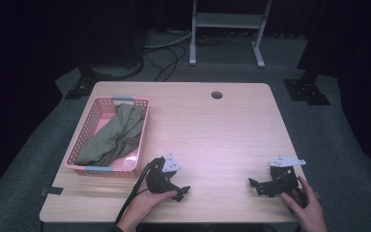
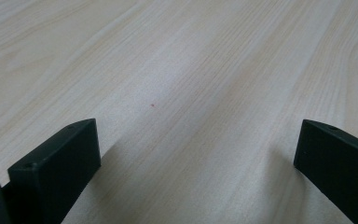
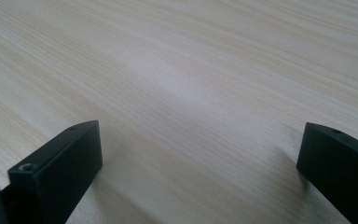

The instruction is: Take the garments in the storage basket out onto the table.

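The green cloth [image 1: 116, 135] lies bunched in the pink basket [image 1: 83, 135] at the desk's [image 1: 222, 125] left side, well apart from both grippers, and we read no writing anywhere. Our left gripper [image 1: 181, 192] and right gripper [image 1: 254, 185] rest near the front edge, fingers [image 2: 56, 172] spread wide, holding nothing.

- Pink basket [image 1: 83, 140] at the table's [image 1: 232, 130] left edge, holding an olive cloth [image 1: 116, 135].
- Round hole [image 1: 216, 94] near the table's far edge.
- White stand [image 1: 227, 21] on the floor beyond.
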Demonstrator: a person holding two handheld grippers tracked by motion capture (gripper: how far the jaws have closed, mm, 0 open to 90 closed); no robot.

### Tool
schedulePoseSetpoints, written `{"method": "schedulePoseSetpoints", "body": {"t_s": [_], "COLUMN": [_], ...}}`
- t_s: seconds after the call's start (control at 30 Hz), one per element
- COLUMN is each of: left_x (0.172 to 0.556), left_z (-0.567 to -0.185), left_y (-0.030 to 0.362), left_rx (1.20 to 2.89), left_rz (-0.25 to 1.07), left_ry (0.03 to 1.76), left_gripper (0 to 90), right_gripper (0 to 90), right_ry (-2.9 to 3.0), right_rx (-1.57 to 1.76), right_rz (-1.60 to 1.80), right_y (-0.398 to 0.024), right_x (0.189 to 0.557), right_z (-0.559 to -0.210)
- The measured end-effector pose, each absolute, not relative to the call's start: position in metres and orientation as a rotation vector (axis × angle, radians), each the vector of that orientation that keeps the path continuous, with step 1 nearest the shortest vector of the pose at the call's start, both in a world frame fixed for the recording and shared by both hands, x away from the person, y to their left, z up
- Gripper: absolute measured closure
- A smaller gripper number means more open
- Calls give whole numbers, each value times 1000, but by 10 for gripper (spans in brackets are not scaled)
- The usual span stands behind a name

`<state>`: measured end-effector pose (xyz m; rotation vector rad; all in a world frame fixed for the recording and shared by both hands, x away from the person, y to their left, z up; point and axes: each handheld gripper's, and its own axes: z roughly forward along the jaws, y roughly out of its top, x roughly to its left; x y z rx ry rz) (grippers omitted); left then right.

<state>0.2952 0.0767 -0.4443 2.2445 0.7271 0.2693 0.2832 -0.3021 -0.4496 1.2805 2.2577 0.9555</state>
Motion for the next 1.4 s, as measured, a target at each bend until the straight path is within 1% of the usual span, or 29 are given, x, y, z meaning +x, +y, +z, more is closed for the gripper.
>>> {"method": "schedulePoseSetpoints", "body": {"t_s": [0.3,0.87,1.4], "left_x": [295,300,310], "left_z": [-437,-418,-393], "left_y": [76,76,75], "left_rx": [2243,2200,2155], "left_rz": [282,256,260], "left_ry": [720,724,697], "left_gripper": [0,0,0], "right_gripper": [0,0,0], "right_ry": [2258,2258,2258], "right_rx": [1281,1281,1281], "right_rz": [956,956,955], "right_y": [-302,-302,-302], "right_x": [283,283,283], "right_z": [-450,-450,-450]}}
